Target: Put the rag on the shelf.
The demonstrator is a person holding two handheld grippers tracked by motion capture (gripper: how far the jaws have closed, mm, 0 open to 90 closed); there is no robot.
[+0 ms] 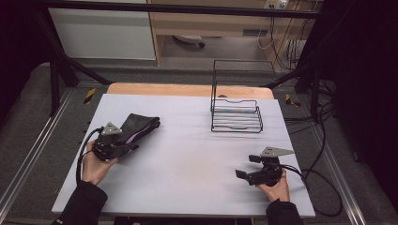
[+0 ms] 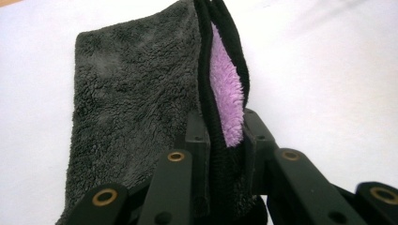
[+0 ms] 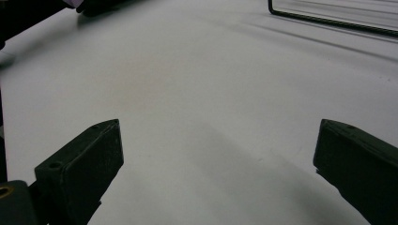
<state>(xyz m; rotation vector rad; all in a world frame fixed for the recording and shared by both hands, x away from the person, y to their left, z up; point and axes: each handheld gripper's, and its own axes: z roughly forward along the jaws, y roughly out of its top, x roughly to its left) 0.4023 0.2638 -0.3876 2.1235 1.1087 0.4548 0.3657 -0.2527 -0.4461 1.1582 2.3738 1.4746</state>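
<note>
A dark grey fleece cloth (image 1: 138, 125) with a purple inner side lies folded at the left of the white table (image 1: 187, 154). My left gripper (image 1: 127, 146) is shut on its near edge. In the left gripper view the cloth (image 2: 136, 103) stretches away from the jaws, and its purple lining (image 2: 226, 101) shows at the folded edge pinched by my left gripper (image 2: 225, 140). My right gripper (image 1: 247, 167) stands open at the front right above bare table, and in the right gripper view that gripper (image 3: 218, 154) has nothing between its jaws.
A black wire rack (image 1: 236, 114) stands at the back right of the table, its lower edge (image 3: 328, 21) showing in the right gripper view. Cables (image 1: 324, 183) trail off the table's right side. A wooden strip (image 1: 187, 89) borders the far edge.
</note>
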